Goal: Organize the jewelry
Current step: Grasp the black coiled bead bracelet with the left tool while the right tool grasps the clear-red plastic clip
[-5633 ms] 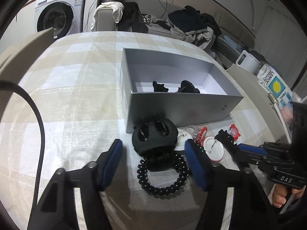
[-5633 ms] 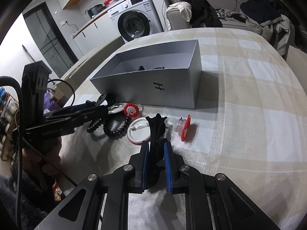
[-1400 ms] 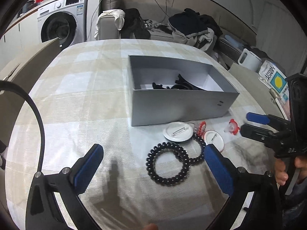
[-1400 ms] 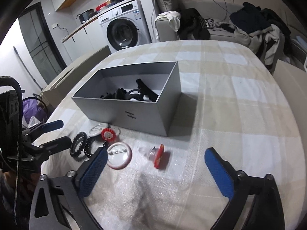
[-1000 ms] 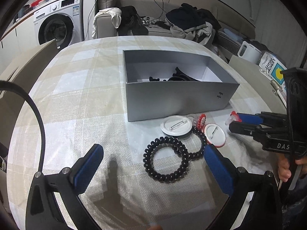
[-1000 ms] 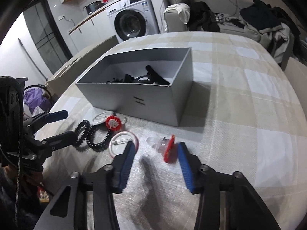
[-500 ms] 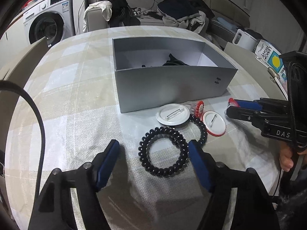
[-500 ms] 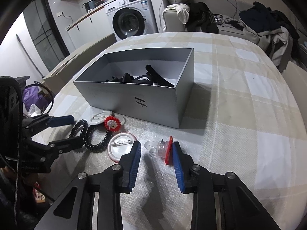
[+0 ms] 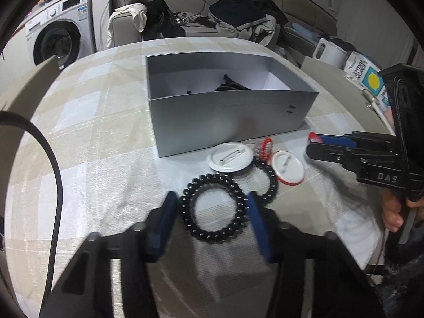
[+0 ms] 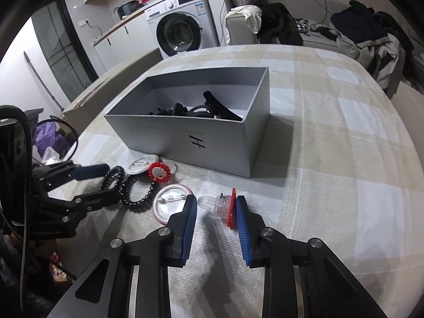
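left claw spread around the black coil tie on the table, right claw spread around the red clip.

Right tool open, straddling red-clear clip; grey box beyond.

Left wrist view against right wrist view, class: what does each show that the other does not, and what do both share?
Only the left wrist view shows the white kettle and the lemon-print bag.

Only the right wrist view shows the clear and red clip in full between the right gripper fingers, and the purple bag.

Both show the grey box holding black clips, the black coil hair tie between the open left gripper fingers, two white badges, the red flower piece and the washing machine.
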`<action>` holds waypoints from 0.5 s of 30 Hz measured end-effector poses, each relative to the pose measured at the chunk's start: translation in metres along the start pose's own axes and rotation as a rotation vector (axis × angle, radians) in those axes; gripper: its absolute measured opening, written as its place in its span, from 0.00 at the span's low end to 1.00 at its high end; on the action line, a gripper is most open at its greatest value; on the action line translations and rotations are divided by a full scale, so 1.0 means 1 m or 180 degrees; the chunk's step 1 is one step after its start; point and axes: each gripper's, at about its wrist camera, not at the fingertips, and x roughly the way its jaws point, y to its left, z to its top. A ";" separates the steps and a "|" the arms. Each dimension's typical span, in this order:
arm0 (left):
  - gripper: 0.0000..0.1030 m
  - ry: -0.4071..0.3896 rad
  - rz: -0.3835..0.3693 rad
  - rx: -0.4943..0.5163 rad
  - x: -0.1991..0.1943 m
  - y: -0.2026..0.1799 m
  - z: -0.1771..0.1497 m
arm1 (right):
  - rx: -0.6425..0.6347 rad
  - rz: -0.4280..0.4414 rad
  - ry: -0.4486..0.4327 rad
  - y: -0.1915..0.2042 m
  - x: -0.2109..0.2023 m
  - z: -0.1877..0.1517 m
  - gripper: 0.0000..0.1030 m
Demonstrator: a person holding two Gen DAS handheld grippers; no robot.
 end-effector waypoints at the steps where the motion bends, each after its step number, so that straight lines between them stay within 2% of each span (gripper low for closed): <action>1: 0.41 -0.0001 0.0004 0.0006 0.000 0.000 0.000 | 0.0012 0.0021 -0.0004 -0.001 -0.001 0.000 0.27; 15: 0.36 -0.0091 -0.0066 -0.0003 -0.011 0.001 0.003 | 0.0064 0.0110 -0.0083 0.001 -0.013 -0.001 0.27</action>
